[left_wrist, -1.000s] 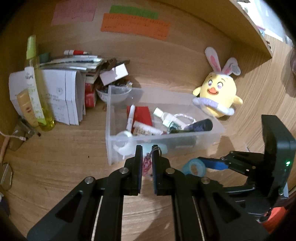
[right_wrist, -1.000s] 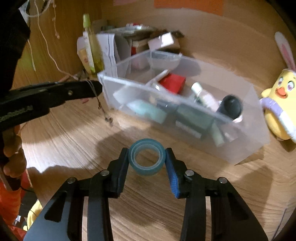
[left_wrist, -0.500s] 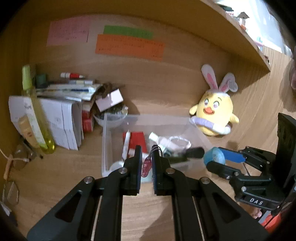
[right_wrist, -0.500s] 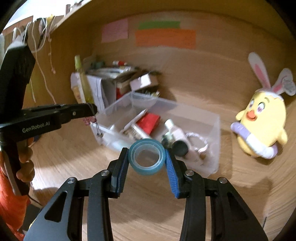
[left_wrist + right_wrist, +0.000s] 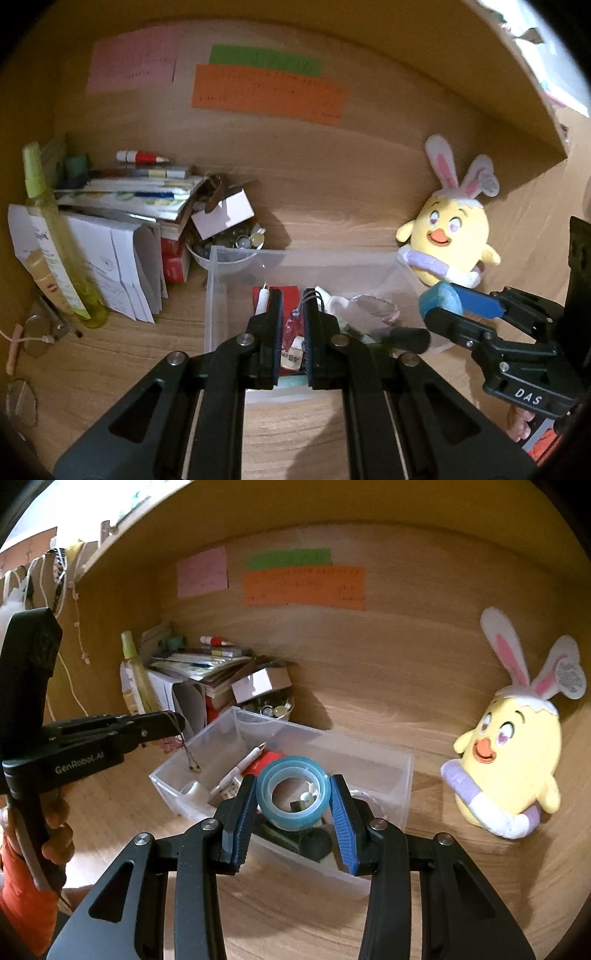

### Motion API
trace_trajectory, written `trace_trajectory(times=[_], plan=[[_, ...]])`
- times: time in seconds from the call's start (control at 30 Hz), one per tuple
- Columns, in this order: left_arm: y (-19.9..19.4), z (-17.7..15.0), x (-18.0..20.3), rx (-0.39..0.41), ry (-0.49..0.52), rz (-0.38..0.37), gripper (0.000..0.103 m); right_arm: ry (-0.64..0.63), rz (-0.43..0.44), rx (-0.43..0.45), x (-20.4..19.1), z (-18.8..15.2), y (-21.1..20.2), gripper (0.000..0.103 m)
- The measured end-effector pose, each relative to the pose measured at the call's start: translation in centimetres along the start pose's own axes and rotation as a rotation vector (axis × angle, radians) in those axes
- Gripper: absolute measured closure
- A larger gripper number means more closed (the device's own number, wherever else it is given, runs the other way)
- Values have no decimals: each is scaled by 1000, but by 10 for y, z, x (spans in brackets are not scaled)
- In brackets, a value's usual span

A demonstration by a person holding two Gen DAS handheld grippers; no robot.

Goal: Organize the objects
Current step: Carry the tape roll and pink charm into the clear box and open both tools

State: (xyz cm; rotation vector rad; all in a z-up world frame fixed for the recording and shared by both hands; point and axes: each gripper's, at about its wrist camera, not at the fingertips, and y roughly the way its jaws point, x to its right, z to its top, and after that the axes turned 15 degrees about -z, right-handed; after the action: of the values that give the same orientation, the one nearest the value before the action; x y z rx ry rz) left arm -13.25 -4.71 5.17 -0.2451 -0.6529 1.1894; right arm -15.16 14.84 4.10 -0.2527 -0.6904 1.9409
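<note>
A clear plastic bin (image 5: 295,253) (image 5: 332,735) stands on the wooden desk. It holds a white pen (image 5: 240,766), a red box, a small bottle and a black cylinder. My left gripper (image 5: 293,300) (image 5: 178,720) is shut on a small pink charm (image 5: 290,325) with a thin chain (image 5: 188,751) that dangles over the bin's left end. My right gripper (image 5: 293,780) (image 5: 441,303) is shut on a blue tape roll (image 5: 293,794) (image 5: 441,299), held above the bin's near right part.
A yellow chick plush (image 5: 447,240) (image 5: 509,753) with bunny ears sits right of the bin. Behind the bin's left end are stacked books and papers (image 5: 122,206), a green spray bottle (image 5: 55,229) and a bowl of small items (image 5: 229,254). Glasses (image 5: 33,334) lie at the left.
Both grippers have risen and come in over the bin, each keeping its grip. The tape roll was low in front of the bin and now hangs above it.
</note>
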Motion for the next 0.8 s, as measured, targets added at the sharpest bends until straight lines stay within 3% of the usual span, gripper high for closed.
trace_trajectory(times=[0.5,0.57,0.63,0.67,0.7,0.8], plan=[[61,-17,-28,-169,-47,5,95,-26,-9,-123,-16,-11,58,67],[63,-18,-29,-178,-52,7,87,-31,-13,-124,-16,-11,60,67],[62,-18,-28,-176,-49,16,69,-41,-22,-124,-18,-10,62,67],[61,-17,-28,-170,-52,19,52,-46,-25,-123,-19,-10,63,67],[59,-17,-28,-162,-55,20,46,-47,-27,-123,-19,-10,64,67],[53,-15,-25,-145,-45,21,46,-51,-29,-129,-20,-8,65,65]])
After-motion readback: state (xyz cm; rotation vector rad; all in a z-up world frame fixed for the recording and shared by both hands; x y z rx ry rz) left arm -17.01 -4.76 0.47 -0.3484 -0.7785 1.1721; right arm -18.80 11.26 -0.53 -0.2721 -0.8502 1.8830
